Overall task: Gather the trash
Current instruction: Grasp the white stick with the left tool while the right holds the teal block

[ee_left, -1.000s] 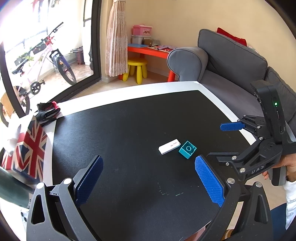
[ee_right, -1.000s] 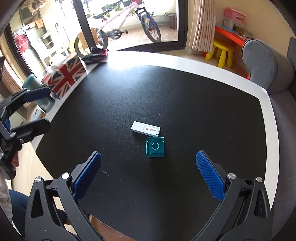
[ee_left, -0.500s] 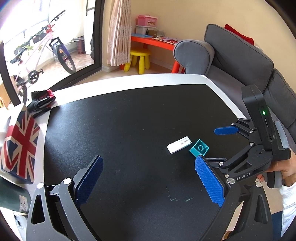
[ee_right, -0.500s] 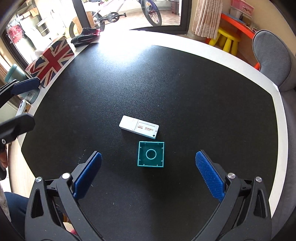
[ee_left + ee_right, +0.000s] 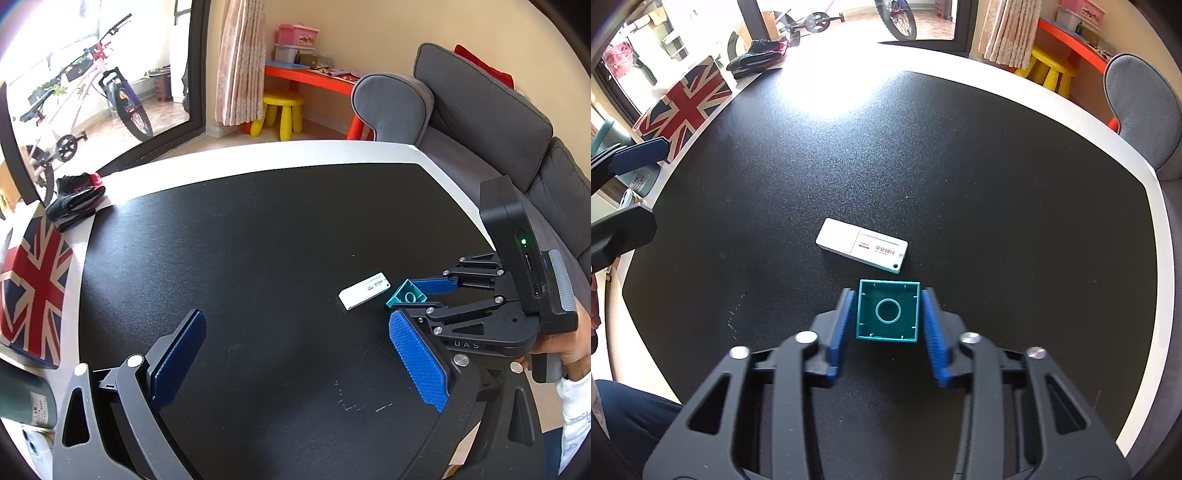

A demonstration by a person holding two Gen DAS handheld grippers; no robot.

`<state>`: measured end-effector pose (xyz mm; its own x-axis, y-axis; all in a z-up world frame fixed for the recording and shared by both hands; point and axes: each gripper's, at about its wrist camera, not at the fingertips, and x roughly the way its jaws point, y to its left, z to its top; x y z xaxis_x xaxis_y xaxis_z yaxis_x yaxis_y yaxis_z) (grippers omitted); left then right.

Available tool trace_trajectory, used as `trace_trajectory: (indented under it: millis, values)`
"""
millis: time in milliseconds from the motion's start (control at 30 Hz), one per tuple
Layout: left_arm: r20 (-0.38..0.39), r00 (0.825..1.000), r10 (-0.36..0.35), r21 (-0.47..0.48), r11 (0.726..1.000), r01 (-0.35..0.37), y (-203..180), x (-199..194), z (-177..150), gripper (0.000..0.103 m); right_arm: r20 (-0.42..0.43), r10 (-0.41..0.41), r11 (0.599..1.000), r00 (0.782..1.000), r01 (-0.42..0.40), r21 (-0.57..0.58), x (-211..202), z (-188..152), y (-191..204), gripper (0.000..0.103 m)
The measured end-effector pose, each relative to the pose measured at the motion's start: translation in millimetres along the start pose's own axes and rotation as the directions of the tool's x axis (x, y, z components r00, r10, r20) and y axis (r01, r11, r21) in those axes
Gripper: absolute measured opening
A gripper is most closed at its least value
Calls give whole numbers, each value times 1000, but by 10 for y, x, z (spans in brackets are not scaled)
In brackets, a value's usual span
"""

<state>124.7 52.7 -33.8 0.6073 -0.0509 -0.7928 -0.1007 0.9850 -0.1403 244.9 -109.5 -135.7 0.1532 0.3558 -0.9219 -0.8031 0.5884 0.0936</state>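
A small teal toy block (image 5: 887,311) lies upside down on the black table top (image 5: 997,184), so its hollow underside with a round tube in the middle faces up. It is square and sits flat. Just beside it, apart by a narrow gap, lies a white USB stick (image 5: 862,250) with a printed label, flat and slightly slanted, its cap end pointing left.

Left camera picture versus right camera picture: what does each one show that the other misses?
Only the left view shows the right tool's black body, the hand gripping it, and the grey sofa's back cushions. Only the right view shows the printing on the white rectangular plastic stick. Both show the teal square plastic block between the closing right tool and the black tabletop.
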Motion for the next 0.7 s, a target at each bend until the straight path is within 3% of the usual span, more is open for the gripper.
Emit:
trace_trajectory:
  millis: [300, 700]
  values:
    - [-11, 1000, 9, -4, 1000, -10, -157, 92, 43, 96, 42, -5, 999, 999, 3, 38, -197, -58, -146, 32]
    - [-124, 991, 50, -60, 996, -58, -494, 474, 264, 96, 67, -49, 994, 997, 42, 104, -505, -263, -484, 32]
